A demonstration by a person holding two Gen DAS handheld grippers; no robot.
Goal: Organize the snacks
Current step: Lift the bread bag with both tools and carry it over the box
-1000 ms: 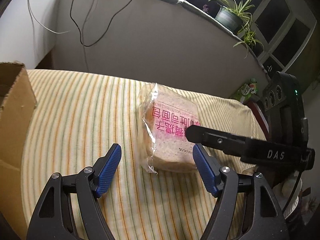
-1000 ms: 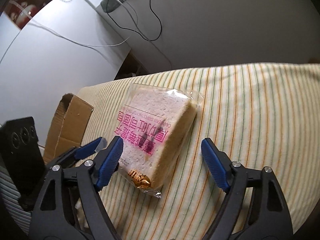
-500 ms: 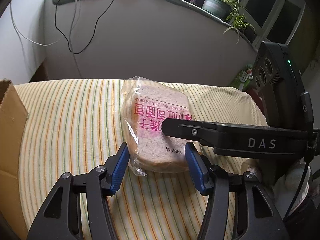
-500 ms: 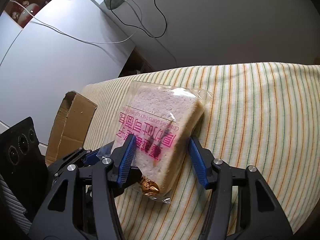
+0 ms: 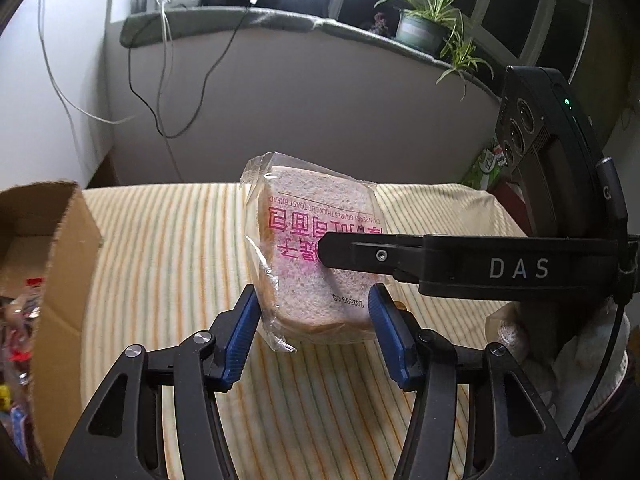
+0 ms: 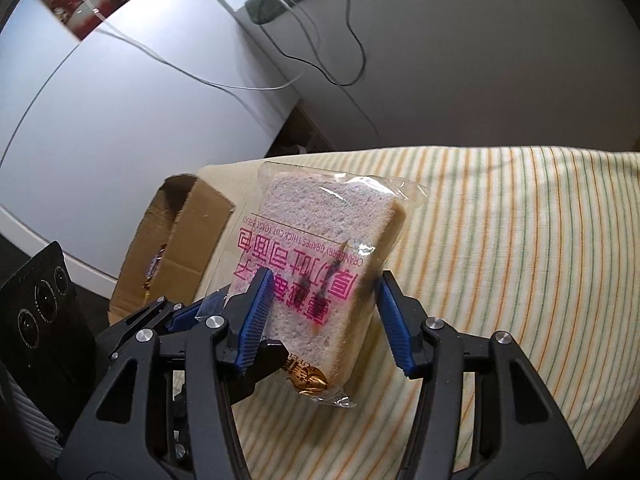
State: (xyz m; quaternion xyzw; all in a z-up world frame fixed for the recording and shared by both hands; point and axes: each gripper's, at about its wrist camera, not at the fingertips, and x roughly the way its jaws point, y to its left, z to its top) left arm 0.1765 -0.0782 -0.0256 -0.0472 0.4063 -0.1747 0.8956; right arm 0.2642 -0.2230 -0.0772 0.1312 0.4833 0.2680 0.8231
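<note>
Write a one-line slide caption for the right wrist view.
Both grippers clamp a bagged bread slice above the striped cloth, right gripper in front, open cardboard box to the left.

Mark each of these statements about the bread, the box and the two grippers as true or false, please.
1. Both the left gripper and the right gripper are shut on the bagged bread. True.
2. The bread lies flat on the striped cloth. False: it is held tilted, clear of the cloth.
3. The print on the bag is pink. True.
4. The cardboard box is closed with tape. False: it stands open, with packets visible inside.
5. A potted plant stands on the ledge behind. True.
</note>
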